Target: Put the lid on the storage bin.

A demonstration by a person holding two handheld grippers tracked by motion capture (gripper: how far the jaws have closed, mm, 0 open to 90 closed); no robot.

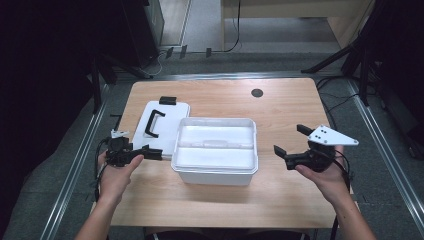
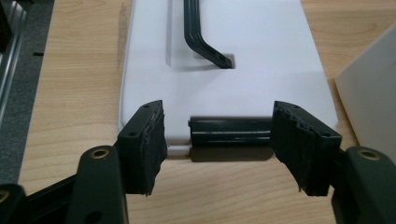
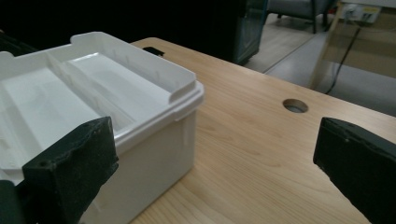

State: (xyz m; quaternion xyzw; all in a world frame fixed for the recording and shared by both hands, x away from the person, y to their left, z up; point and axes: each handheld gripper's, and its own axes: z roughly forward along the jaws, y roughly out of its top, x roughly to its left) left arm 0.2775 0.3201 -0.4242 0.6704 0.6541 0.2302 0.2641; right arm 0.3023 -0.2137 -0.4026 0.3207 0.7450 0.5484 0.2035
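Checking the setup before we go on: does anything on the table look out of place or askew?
Nothing is spilled or damaged. The white box stands open, and its lid lies flat on the table beside it, handle up, slightly askew to the box.

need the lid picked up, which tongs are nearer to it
Left. The left tongs sit at the lid's near edge, open around its black latch. The right tongs are beyond the box.
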